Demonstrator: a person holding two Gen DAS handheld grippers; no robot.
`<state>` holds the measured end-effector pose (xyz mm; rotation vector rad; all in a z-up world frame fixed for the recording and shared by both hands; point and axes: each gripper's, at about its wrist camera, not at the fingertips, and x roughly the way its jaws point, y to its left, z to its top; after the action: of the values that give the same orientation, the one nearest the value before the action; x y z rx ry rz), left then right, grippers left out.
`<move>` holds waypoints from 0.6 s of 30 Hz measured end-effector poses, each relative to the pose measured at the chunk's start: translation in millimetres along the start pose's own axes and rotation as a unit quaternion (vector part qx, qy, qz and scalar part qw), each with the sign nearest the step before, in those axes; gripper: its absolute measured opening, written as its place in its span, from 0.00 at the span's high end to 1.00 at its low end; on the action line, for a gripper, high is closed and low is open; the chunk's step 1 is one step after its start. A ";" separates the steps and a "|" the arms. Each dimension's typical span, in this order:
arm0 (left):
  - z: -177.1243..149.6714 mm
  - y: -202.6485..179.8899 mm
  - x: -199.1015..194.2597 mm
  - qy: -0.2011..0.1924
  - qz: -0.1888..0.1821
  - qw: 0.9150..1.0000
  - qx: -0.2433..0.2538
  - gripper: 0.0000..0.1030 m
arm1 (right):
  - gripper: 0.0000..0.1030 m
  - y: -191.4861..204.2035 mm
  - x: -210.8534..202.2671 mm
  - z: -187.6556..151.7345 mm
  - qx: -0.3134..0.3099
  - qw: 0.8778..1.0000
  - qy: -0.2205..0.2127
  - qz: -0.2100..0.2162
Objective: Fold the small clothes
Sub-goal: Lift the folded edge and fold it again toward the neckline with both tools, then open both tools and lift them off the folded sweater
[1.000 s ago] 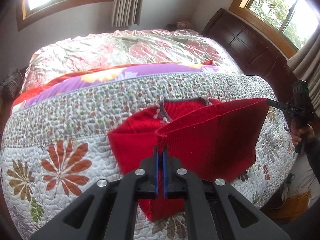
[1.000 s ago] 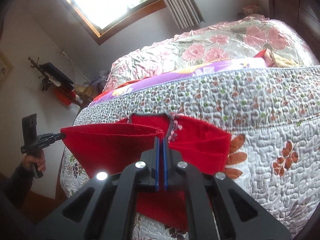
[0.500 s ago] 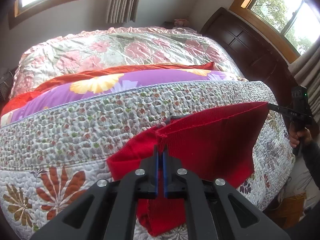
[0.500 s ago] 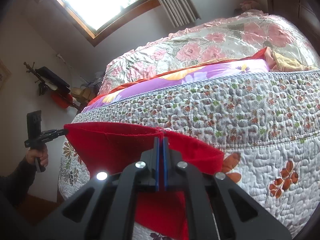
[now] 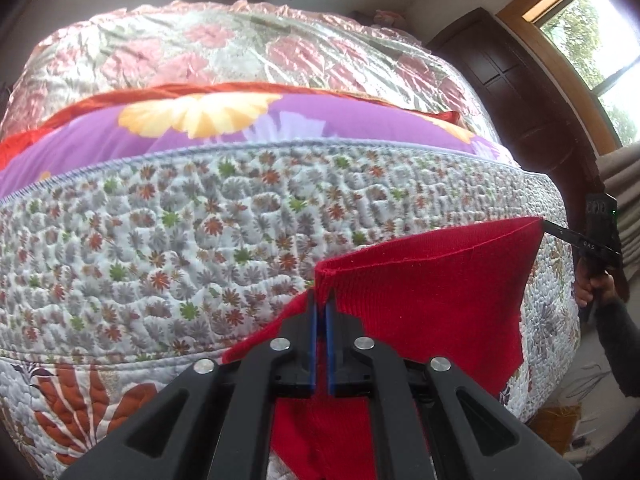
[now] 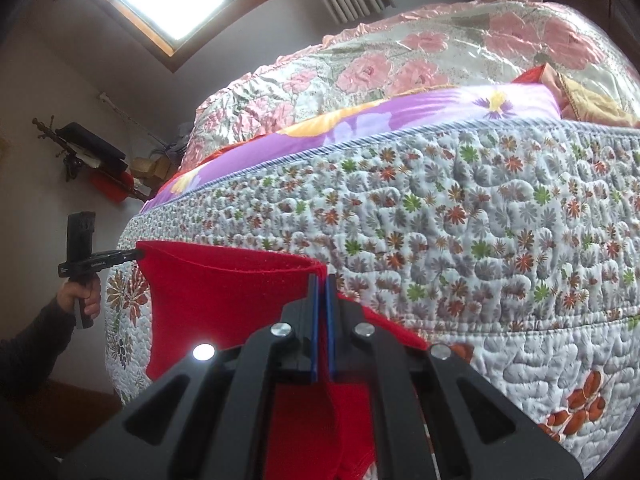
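Red garment (image 5: 432,304) stretched sideways, hem up, both hand-held grippers clamped

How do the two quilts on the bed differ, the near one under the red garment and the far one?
The near quilt is matte and stitch-puckered, with small scattered flowers; the far quilt is shiny and crinkled, with large pink blooms. The red garment hangs in front of the near quilt only; a purple cover lies between them. Both are pale and floral.

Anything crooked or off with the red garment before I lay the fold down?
Nothing stands out. The red garment hangs taut between the left gripper and right gripper, each pinching a corner of its top edge above the quilt.
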<state>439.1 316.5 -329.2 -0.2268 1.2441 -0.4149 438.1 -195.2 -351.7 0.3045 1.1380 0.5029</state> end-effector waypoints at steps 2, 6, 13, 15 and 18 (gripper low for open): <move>1.4 5.5 9.6 0.004 0.003 1.000 -0.002 0.97 | 0.98 -8.0 9.4 0.5 0.005 1.000 0.005 -0.004; 4.4 15.4 33.1 0.025 0.022 0.999 -0.008 0.87 | 0.93 -23.7 32.0 -0.3 0.024 0.999 0.022 -0.002; -15.3 6.6 -7.8 -0.061 -0.005 0.997 -0.047 0.67 | 0.90 -16.9 13.7 -25.8 0.092 0.995 -0.017 0.039; -25.4 -7.2 -3.7 -0.055 -0.045 0.997 -0.030 0.67 | 0.90 -7.1 20.6 -35.7 0.095 0.993 -0.005 0.069; -40.8 -14.5 32.1 -0.004 -0.071 0.997 -0.030 0.67 | 0.86 -5.2 46.2 -45.5 0.107 0.989 0.029 0.102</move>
<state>406.1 292.1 -364.2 -0.3705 1.2377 -0.4990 412.6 -176.3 -408.4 0.6012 1.2259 0.5726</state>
